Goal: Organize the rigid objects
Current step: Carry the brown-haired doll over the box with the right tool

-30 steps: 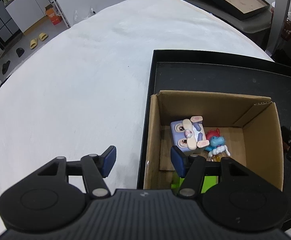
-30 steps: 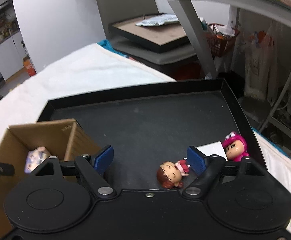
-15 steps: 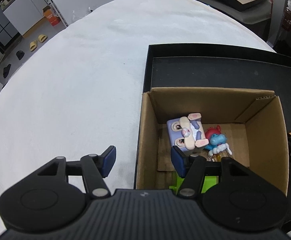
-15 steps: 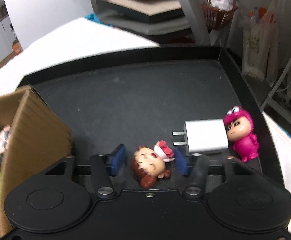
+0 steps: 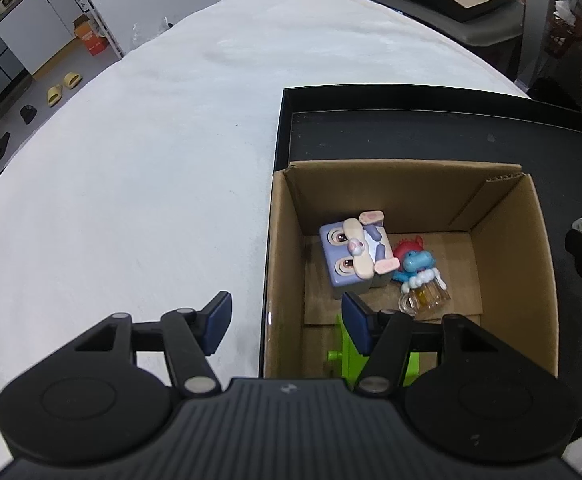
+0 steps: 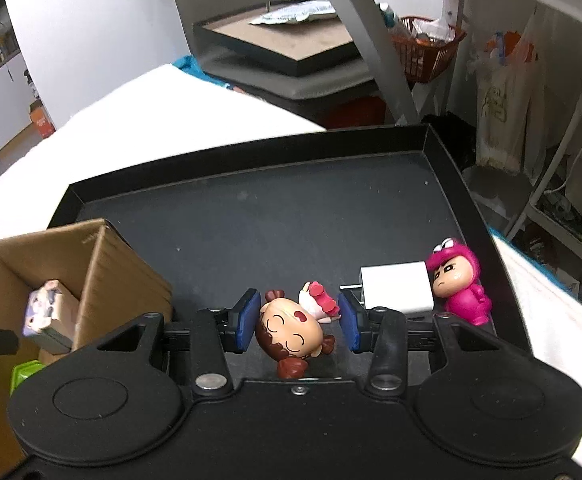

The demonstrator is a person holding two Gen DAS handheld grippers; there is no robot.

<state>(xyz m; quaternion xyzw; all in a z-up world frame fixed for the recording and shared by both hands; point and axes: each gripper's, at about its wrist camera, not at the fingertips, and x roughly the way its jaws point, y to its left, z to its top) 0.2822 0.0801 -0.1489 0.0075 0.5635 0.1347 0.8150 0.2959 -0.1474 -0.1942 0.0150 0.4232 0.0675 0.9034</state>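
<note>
- Right tool (image 6: 299,322): blue pads drawn in on the small brown-haired doll figure with a red bow (image 6: 291,330), which lies on its back on the floor of the black shallow tray (image 6: 251,216). The near pad touches the doll's head; on the bow side a sliver of gap may remain, hard to judge.
- Left tool (image 5: 285,326): about half open, nothing between the pads. It hangs over the near left wall of the open brown cardboard box (image 5: 503,248); one pad is above the white cloth-covered worktop (image 5: 131,160), the other above the box interior.
- Just right of the right tool: white wall charger plug (image 6: 395,286), touching the pink hooded figurine (image 6: 461,286). The box stands to its left, in the same tray.
- Risk: the head is round and glossy, so it may squirt out or rotate on lifting, since the pads bear on a curved surface.
- Risk: the far pad sits near the charger's prongs; a sideways drift would knock the charger and the pink figurine.
- Hidden: the green item (image 5: 351,356) in the box is largely behind the left tool; the doll's lower body is cut off by the right tool's housing.
</note>
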